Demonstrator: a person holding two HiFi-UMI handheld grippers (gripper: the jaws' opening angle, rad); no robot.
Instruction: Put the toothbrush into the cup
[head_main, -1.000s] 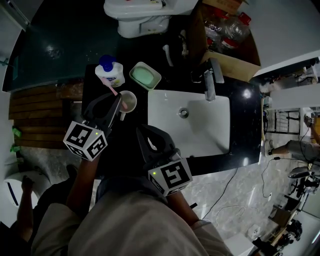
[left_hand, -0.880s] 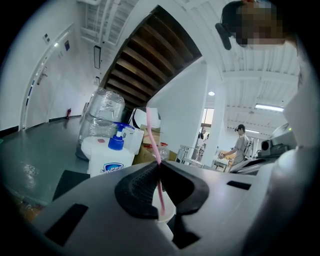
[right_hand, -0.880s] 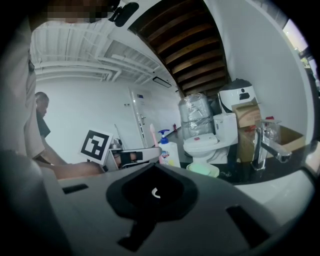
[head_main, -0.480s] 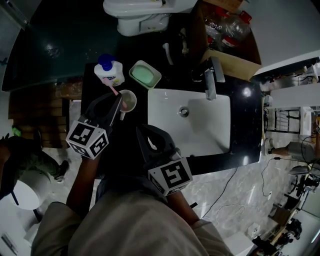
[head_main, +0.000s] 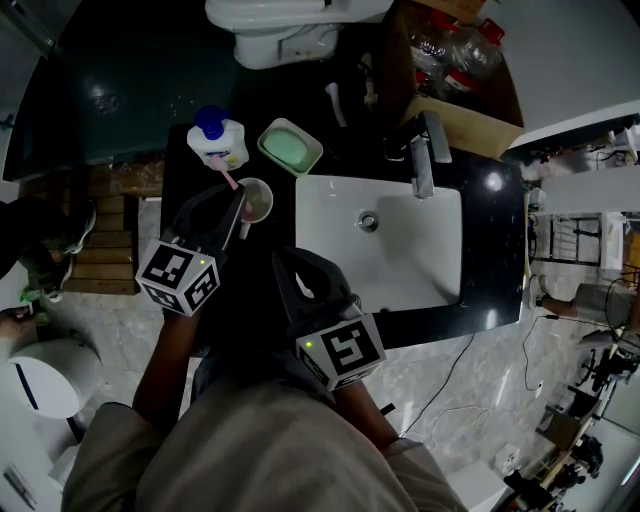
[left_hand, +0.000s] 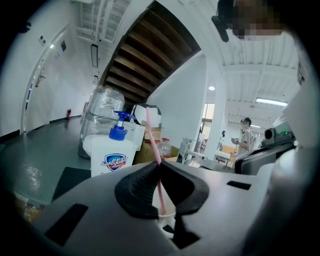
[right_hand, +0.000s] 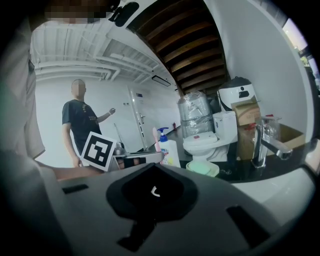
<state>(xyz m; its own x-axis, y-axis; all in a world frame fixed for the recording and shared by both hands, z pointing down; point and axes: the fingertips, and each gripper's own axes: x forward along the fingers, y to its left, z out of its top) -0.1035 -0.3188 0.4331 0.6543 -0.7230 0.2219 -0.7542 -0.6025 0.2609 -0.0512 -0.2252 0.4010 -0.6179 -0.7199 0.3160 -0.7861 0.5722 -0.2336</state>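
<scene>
In the head view both forearms reached out from 6 o'clock over the dark counter (head_main: 185, 165), each hand hidden behind its gripper's marker cube. The left gripper (head_main: 238, 202) pointed toward 1 o'clock and only slightly downward, its tips at the cup (head_main: 256, 200). The right gripper (head_main: 286, 264) lay at 4 o'clock from the left one, well apart from the cup, pointing toward 11 o'clock beside the near left corner of the sink (head_main: 400, 270).

In the left gripper view the black pads of the left gripper (left_hand: 159, 164) were pressed together on the thin pink handle of the toothbrush (left_hand: 151, 135). In the right gripper view the right gripper (right_hand: 153, 171) had its jaws closed on each other with nothing between them.

The soap bottle (left_hand: 112, 155), with its blue pump, carried a blue shield label reading "Safeguard"; the smaller print above that word was too small to read.

The toothbrush stood nearly upright, its long axis running top to bottom and leaning a little toward 11 o'clock. Its lower end hung at the mouth of the cup (left_hand: 167, 221); whether it touched the bottom could not be told. In the head view its upper end (head_main: 228, 180) pointed toward the bottle at 11 o'clock from the cup, with a green soap dish (head_main: 291, 148) at 1 o'clock.
</scene>
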